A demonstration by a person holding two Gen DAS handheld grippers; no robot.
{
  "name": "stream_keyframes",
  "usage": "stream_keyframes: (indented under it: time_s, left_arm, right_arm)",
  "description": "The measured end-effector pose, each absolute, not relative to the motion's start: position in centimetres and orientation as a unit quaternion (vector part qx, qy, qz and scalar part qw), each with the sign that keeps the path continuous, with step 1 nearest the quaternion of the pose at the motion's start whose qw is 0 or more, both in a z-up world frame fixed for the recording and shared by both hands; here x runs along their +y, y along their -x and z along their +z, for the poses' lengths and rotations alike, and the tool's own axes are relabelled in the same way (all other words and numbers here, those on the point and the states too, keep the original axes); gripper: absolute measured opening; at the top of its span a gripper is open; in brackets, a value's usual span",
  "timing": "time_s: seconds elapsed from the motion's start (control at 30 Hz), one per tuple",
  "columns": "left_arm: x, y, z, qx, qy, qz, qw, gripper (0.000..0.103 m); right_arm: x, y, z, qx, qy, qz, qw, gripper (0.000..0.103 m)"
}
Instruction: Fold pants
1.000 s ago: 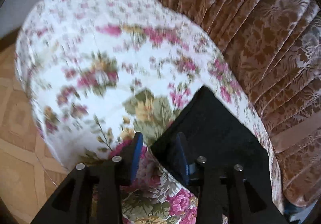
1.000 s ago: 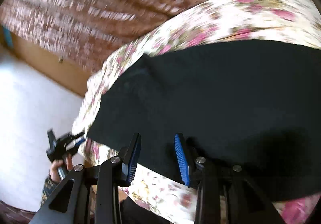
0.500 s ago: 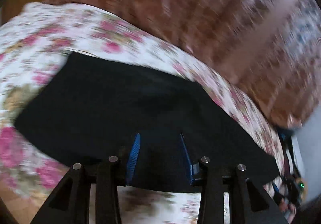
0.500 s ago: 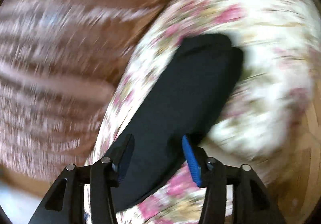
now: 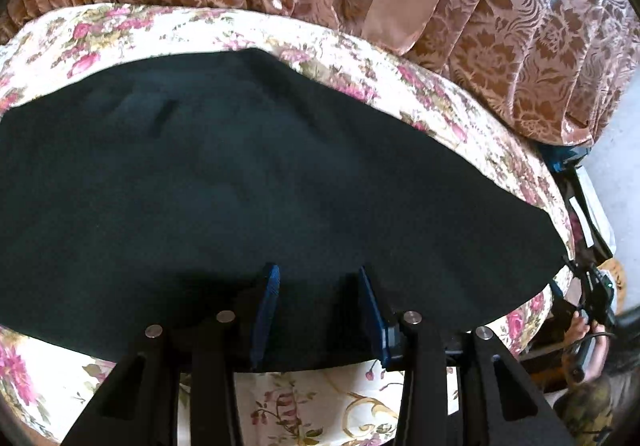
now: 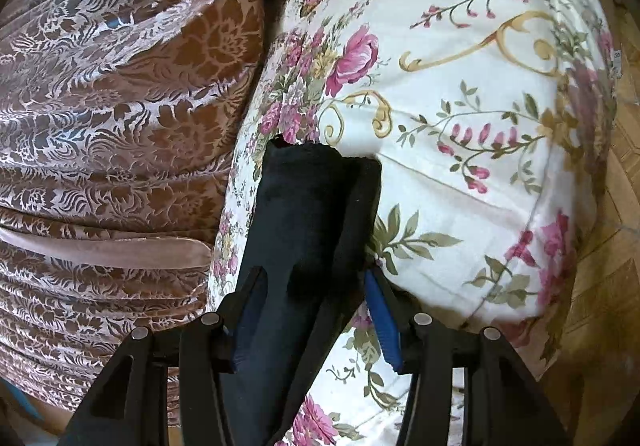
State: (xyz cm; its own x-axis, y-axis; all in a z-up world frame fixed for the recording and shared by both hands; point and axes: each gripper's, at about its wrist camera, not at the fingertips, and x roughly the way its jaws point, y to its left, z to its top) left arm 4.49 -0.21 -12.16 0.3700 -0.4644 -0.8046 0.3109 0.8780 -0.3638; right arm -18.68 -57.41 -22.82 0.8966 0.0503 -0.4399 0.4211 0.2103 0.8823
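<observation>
Though the black pants (image 5: 256,182) already lie flat on the floral-covered tabletop (image 5: 460,118), spread wide across its middle with what looks like a doubled edge at their narrow end, you still have folding ahead: judging from their long, broad shape, they have been laid leg over leg at most, and the crosswise folds remain to be made. Your left gripper (image 5: 316,310) hovers over the near edge of the pants, its fingers (image 5: 267,310) partly apart with only flat cloth showing behind them and nothing pinched. Your right gripper (image 6: 308,310) sits at the narrow end of the pants, its fingers about half apart and straddling the dark fabric; I cannot tell whether the pads press it or merely flank it. Beyond the pants, the floral cloth runs bare toward the far edge, so there is room to fold. Behind the pants hangs a brown patterned curtain (image 5: 500,26), close to the tabletop's edge, which you could snag when lifting the cloth on that side. Wooden flooring (image 6: 616,206) shows past the tabletop.
</observation>
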Motion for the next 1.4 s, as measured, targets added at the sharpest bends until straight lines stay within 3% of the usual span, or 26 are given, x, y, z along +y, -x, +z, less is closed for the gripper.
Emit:
stream_keyframes:
  time_s: [0.13, 0.2, 0.27, 0.3, 0.53, 0.77, 1.2, 1.27, 1.33, 1.4]
  left_arm:
    - [-0.2, -4.3, -12.6, 0.511, 0.083, -0.237, 0.822, 0.042]
    - [0.3, -4.5, -12.7, 0.511, 0.09, -0.24, 0.821, 0.042]
    - [0.4, -4.4, -12.7, 0.509, 0.097, -0.246, 0.819, 0.045]
    - [0.5, -4.4, -12.7, 0.508, 0.097, -0.248, 0.819, 0.045]
    - [0.6, -4.8, -12.6, 0.515, 0.112, -0.257, 0.81, 0.053]
    - [1.1, -4.7, -12.3, 0.519, 0.127, -0.241, 0.81, 0.05]
    - [1.6, -6.0, -11.2, 0.537, 0.231, -0.324, 0.743, 0.048]
    - [1.5, -6.3, -11.0, 0.538, 0.25, -0.337, 0.732, 0.053]
    - [1.2, -6.7, -10.6, 0.534, 0.266, -0.342, 0.726, 0.065]
    - [0.7, -7.4, -10.5, 0.539, 0.279, -0.355, 0.711, 0.068]
  right_arm:
    - [-58.3, 18.1, -22.7, 0.184, -0.605, -0.128, 0.764, 0.049]
    - [-58.7, 17.3, -22.7, 0.192, -0.597, -0.132, 0.768, 0.031]
    - [-58.8, 17.0, -22.8, 0.206, -0.586, -0.13, 0.773, 0.018]
    - [-58.7, 16.8, -22.5, 0.212, -0.577, -0.13, 0.778, 0.017]
    - [-55.6, 15.0, -16.0, 0.225, -0.468, -0.084, 0.85, 0.016]
    - [-46.8, 10.5, -9.9, 0.267, -0.32, -0.017, 0.909, 0.017]
    - [-29.9, 3.9, -10.3, 0.367, -0.14, 0.1, 0.914, 0.016]
    - [-27.9, 3.6, -11.0, 0.38, -0.124, 0.121, 0.909, 0.016]
    - [-25.8, 3.1, -11.9, 0.395, -0.104, 0.137, 0.903, 0.016]
    - [-24.0, 2.9, -12.9, 0.407, -0.089, 0.152, 0.896, 0.016]
